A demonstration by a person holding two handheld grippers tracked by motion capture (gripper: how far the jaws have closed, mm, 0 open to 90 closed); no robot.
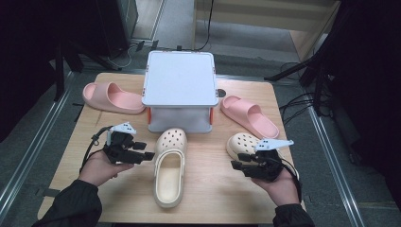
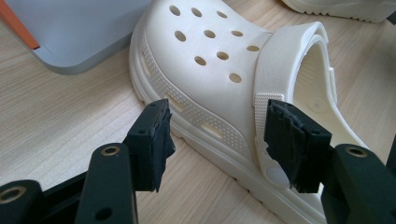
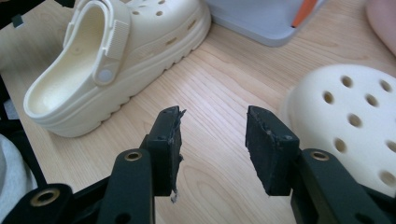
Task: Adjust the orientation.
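A cream clog [image 1: 169, 168] lies in the middle of the wooden table [image 1: 213, 189], toe toward the box. My left gripper [image 1: 144, 150] sits just left of it, pointing right. In the left gripper view my left gripper [image 2: 218, 114] is open, its jaws level with the side of the clog [image 2: 210, 70] near the strap rivet, not pressing it. A second cream clog [image 1: 243, 144] lies at the right, partly hidden by my right gripper [image 1: 239, 161]. In the right gripper view my right gripper [image 3: 213, 119] is open over bare wood, the second clog [image 3: 345, 116] just to its right.
A white lidded box [image 1: 179, 78] with orange latches stands at the back centre. One pink slide [image 1: 113, 97] lies left of it, another pink slide [image 1: 248, 116] right of it. Dark stands and cables surround the table.
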